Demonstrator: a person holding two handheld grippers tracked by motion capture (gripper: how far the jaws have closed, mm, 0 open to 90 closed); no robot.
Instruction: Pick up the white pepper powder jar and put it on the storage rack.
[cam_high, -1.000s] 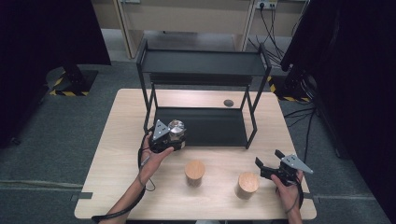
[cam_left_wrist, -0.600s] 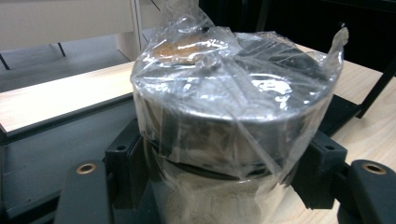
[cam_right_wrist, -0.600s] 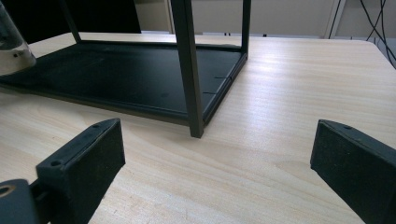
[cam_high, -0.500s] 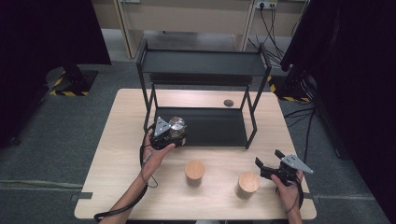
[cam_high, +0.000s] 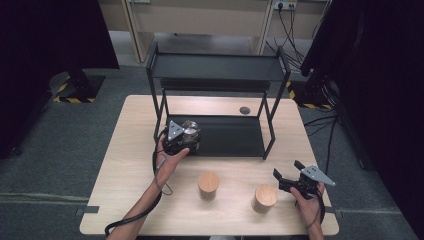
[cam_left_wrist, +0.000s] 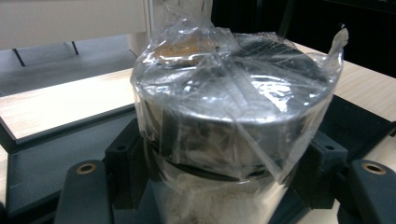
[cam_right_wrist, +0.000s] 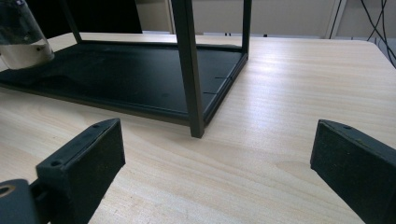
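Wrapped jar (cam_left_wrist: 233, 116) clamped between jaws of left tool (cam_high: 181, 137), held at near-left edge of black rack (cam_high: 215, 75) lower shelf, on wooden worktop (cam_high: 135, 150). Two wood-lidded canisters (cam_high: 208, 185) stood near front edge. Right tool (cam_high: 292, 181) held wide apart, unladen, just right of right canister.

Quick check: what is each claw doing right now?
Left claw: shut on the plastic-wrapped jar.
Right claw: open, holding nothing, above the table.
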